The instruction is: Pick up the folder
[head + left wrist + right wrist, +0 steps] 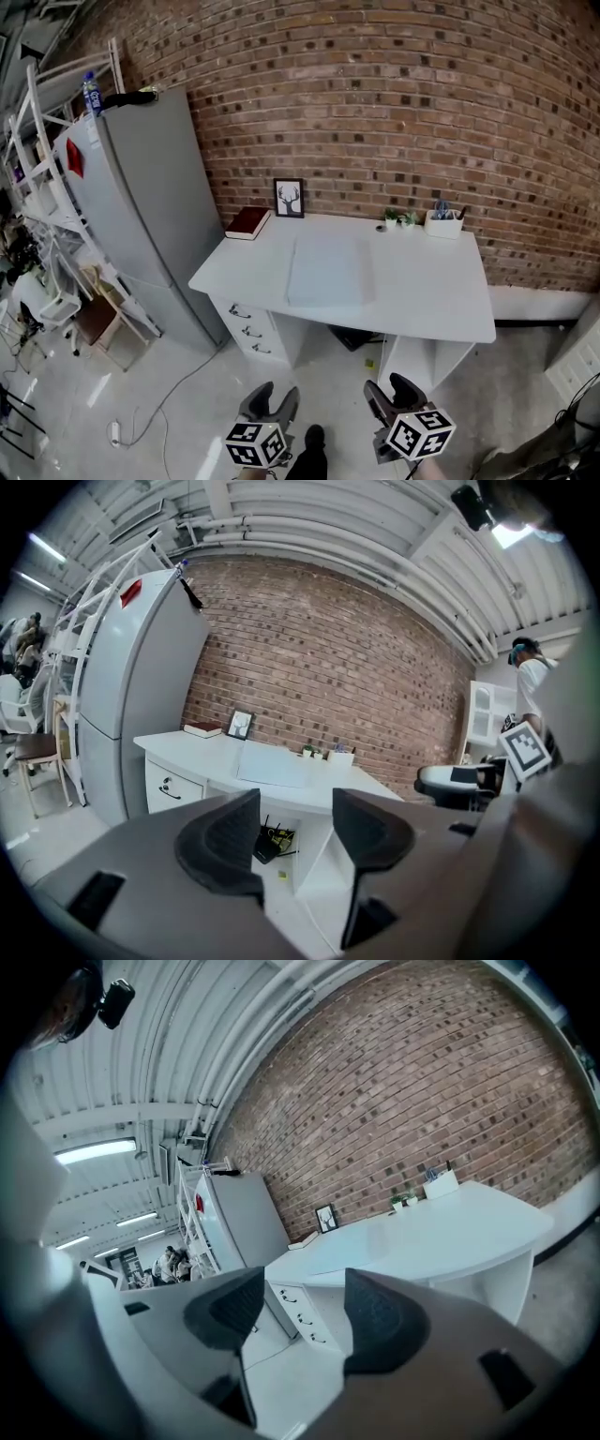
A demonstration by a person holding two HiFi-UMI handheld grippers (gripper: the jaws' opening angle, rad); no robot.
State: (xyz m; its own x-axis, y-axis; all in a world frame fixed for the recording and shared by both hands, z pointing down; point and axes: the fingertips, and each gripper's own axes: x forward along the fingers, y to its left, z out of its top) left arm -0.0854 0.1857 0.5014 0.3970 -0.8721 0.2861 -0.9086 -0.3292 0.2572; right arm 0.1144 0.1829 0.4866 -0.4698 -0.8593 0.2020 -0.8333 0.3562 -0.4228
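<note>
Both sets of jaws apart; pale blue-grey flat folder (328,270) lies on the white desk (441,295)

Low in the head view, the left gripper (272,397) and the right gripper (392,389) hang side by side over the pale floor, well apart from the desk's front edge. Each carries its marker cube. In the left gripper view, the left gripper (295,822) has its dark pads spread, with only the desk's underside and the floor showing between them. The right gripper (300,1302) is likewise spread and holds nothing.

The folder (272,764) rests flat near the middle of the desktop, closed, its long side running from the front edge toward the red brick wall (394,103). At the back left corner lies a dark red book (247,222), with a small black-framed deer picture (289,198) just beside it against the wall. Toward the back right stand small green potted plants (398,218) and a white box of pens (442,223). A tall grey refrigerator (141,206) stands left of the desk, and three drawers with handles (246,331) sit under the desk's left side.
</note>
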